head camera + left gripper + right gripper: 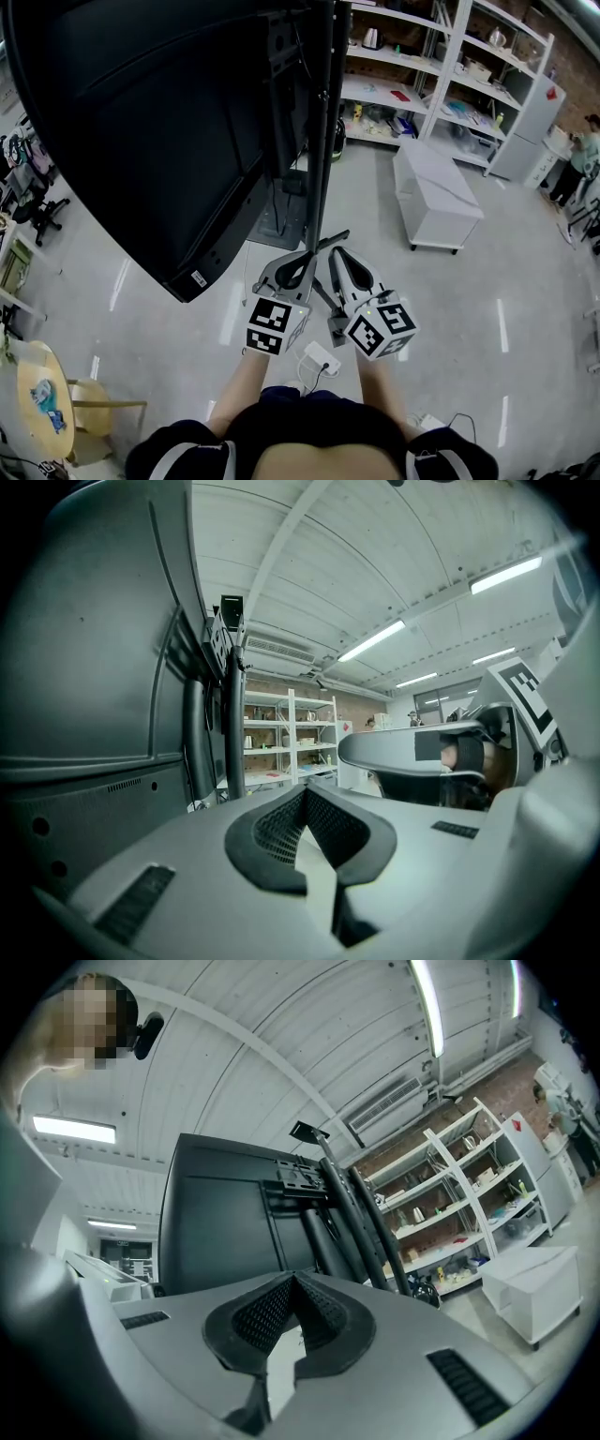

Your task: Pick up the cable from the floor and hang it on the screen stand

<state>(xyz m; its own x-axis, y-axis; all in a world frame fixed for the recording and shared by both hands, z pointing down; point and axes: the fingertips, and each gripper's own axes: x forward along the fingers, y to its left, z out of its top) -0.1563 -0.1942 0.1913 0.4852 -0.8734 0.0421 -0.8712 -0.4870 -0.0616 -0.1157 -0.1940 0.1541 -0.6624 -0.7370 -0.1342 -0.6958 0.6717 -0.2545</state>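
A big black screen (141,122) hangs on its stand pole (321,141), which I see from behind. My left gripper (307,258) and right gripper (337,255) are side by side close to the pole's lower part. Both have their pads together, with nothing showing between them. In the left gripper view the shut left gripper (306,791) points at the screen's back and the pole (232,724), and the right gripper's finger (412,747) lies alongside. The right gripper (293,1277) faces black cables (361,1222) running down the stand. A white plug block with cable (322,359) lies on the floor beneath my hands.
The stand's base (277,220) sits on the grey floor. A white wheeled cabinet (436,192) stands to the right, with shelves (422,75) and a fridge (534,131) behind it. A person (581,159) is at far right. A round table (42,398) and a chair (94,403) stand at lower left.
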